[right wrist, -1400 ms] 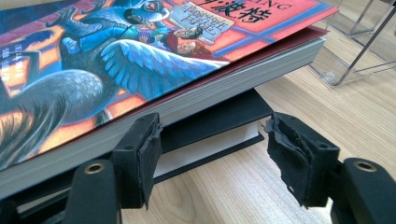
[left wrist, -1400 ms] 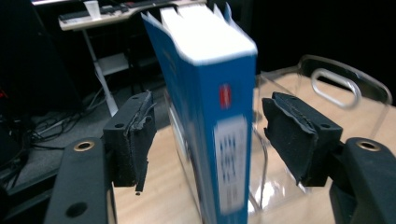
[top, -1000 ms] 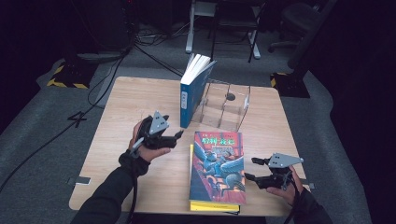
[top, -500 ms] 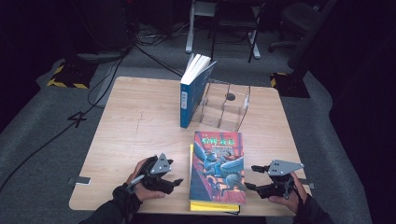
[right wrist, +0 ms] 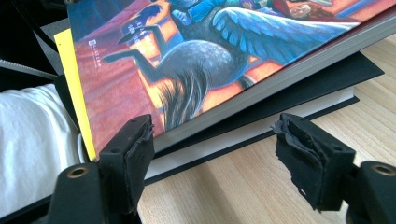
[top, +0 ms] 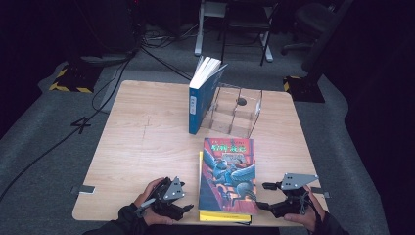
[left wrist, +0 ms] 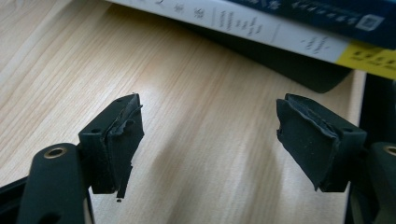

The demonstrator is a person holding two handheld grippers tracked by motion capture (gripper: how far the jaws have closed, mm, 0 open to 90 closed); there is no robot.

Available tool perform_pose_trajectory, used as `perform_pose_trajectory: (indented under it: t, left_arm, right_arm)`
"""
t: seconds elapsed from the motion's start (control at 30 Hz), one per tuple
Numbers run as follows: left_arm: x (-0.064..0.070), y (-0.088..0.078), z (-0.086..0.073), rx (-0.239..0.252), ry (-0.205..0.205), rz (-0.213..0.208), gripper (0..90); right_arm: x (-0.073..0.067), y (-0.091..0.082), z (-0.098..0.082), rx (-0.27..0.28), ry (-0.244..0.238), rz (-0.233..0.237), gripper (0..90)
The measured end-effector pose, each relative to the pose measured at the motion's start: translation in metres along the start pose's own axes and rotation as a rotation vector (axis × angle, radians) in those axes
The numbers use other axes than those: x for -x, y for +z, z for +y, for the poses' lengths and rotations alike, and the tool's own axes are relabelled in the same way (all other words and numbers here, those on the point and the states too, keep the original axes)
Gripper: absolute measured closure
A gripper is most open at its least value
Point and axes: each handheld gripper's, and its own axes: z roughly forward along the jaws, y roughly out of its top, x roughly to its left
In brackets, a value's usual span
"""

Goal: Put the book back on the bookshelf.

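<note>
The stack of books [top: 227, 178] lies flat at the table's [top: 137, 147] near edge, long axis running from that edge toward the far one. The left gripper [top: 182, 208] and right gripper [top: 262, 196] flank it, jaws wide and empty; the right jaws have just been opening. The right gripper sits nearer, facing the stack's side.

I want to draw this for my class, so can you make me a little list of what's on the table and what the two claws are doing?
Table: pale wood
Book stack: picture-cover book on top, near the front edge
Standing book: blue book upright, leaning on the clear rack
Left claw: open, holding nothing, left of the stack
Right claw: just been opening, nothing gripped, at the stack's right side
</note>
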Motion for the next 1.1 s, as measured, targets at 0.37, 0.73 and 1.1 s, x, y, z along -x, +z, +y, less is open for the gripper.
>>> perform_pose_trajectory:
  t: [0.37,0.73,1.1]
  left_arm:
    - [-0.007,0.011,-0.002,-0.019,-0.014,0.010,20.4]
    - [-0.015,0.017,0.000,-0.014,-0.048,-0.013,15.6]
    - [-0.018,0.019,0.001,-0.014,-0.057,-0.005,15.7]
  right_arm:
    - [0.014,0.015,0.020,-0.050,0.064,0.046,21.2]
    - [0.028,0.032,0.033,-0.079,0.093,0.063,14.1]
    - [0.024,0.031,0.036,-0.057,0.048,0.028,15.9]
